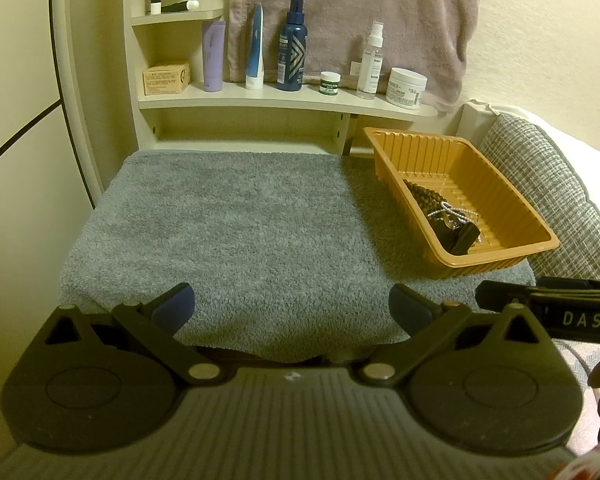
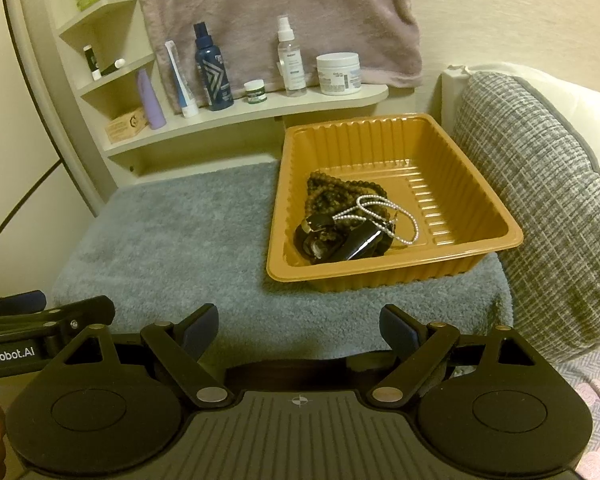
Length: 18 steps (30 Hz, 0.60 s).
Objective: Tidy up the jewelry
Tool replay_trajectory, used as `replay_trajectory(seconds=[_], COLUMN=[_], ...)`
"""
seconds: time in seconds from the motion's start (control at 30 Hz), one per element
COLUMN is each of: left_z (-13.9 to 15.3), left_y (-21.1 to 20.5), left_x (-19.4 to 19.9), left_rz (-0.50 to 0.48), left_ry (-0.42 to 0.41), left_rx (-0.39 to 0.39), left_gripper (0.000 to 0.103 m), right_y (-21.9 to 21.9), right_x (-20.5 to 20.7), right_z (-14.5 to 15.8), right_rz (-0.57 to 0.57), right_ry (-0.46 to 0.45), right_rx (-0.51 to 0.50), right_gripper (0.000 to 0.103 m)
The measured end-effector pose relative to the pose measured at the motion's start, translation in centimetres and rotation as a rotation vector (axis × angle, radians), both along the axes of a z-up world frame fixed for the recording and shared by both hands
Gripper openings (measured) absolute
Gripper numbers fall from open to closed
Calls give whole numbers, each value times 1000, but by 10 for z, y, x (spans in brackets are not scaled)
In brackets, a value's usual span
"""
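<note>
A fluffy grey towel (image 2: 172, 240) covers the low table; at its right end, touching a grey woven cushion (image 2: 540, 200), sits a ribbed orange plastic tray (image 2: 480, 184); inside it, toward the near left corner, lie a heap of dark brown wooden beads (image 2: 332, 188), 1 silver bead chain (image 2: 380, 210) and glossy black pieces (image 2: 360, 242); the left gripper (image 1: 292, 304) and right gripper (image 2: 300, 330) both hover over the towel's near edge, jaws spread apart, empty.

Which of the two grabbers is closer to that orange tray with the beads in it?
Right. The right gripper hangs open just before the orange tray; the left gripper, also open, sits off to its left.
</note>
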<state>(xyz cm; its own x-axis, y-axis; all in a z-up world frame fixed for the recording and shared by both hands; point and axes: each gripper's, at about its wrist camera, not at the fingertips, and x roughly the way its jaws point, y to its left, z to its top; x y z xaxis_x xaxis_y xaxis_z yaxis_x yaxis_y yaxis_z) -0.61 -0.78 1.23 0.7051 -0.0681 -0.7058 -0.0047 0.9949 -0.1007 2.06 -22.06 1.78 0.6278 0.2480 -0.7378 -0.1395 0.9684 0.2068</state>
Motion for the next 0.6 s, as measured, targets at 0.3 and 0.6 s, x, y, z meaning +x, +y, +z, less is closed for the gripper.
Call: replay_trajectory(seconds=[0.3, 0.6], left_z=[0, 2], left_y=[0, 0], left_x=[0, 1], left_rz=[-1, -3], left_ry=[-1, -1], left_rx=[0, 0], left_gripper=[103, 103], right_y=[0, 0], right_x=[1, 0], right_z=[0, 0], right_rz=[-1, -1], right_ry=[-2, -2], right_rx=[0, 0], right_gripper=[87, 87])
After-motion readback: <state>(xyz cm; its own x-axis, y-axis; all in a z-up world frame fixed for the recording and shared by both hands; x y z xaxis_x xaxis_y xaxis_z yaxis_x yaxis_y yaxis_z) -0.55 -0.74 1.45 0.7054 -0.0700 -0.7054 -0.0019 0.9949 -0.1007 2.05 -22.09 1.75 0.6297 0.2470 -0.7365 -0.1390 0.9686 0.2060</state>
